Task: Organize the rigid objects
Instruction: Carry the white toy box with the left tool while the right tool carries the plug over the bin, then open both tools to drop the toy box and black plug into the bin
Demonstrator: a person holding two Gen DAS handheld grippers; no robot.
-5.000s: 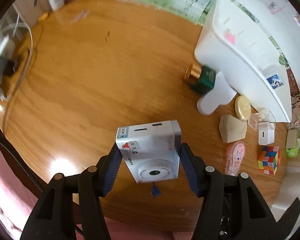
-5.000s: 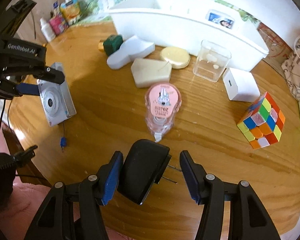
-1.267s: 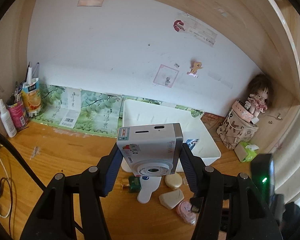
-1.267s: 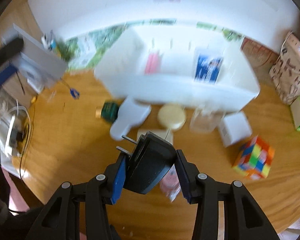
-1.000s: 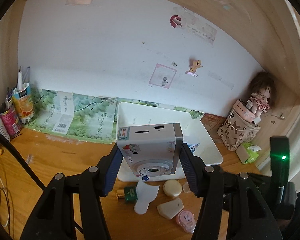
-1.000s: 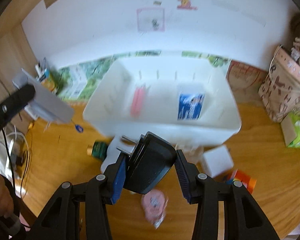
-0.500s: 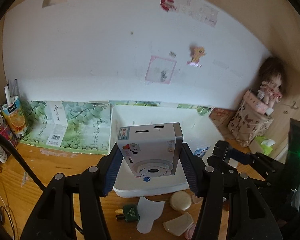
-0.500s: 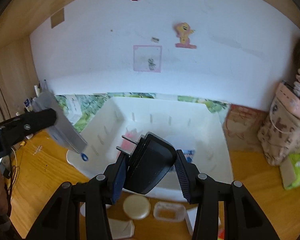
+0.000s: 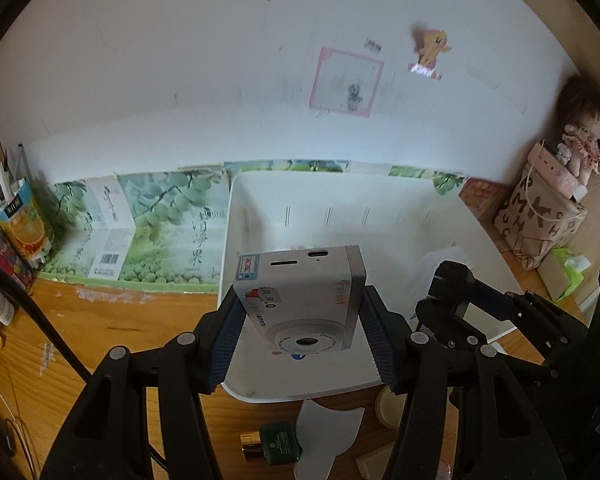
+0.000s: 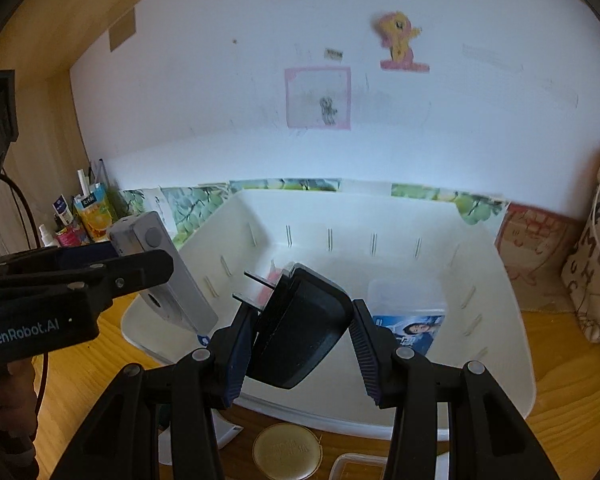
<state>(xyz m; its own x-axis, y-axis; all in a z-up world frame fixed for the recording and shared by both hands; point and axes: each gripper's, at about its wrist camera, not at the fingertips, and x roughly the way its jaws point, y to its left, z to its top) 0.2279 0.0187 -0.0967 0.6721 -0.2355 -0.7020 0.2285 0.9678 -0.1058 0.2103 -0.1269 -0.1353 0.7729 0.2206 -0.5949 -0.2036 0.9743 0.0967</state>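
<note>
While both loads hang above the white bin (image 10: 512, 344), left tongs (image 9: 300, 332) clench a camera (image 9: 304, 304) and right tongs (image 10: 298, 336) a black plug (image 10: 300, 332) (prongs up-left); next, judged: lowering and release.

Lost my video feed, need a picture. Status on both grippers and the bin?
Left gripper shut on camera, over white bin. Right gripper shut on black plug, over same bin. Card and a pink item already inside; drop path clear.

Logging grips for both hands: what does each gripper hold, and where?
Left gripper: silver camera, by its short ends. Right gripper: black plug adapter, by its sides.
</note>
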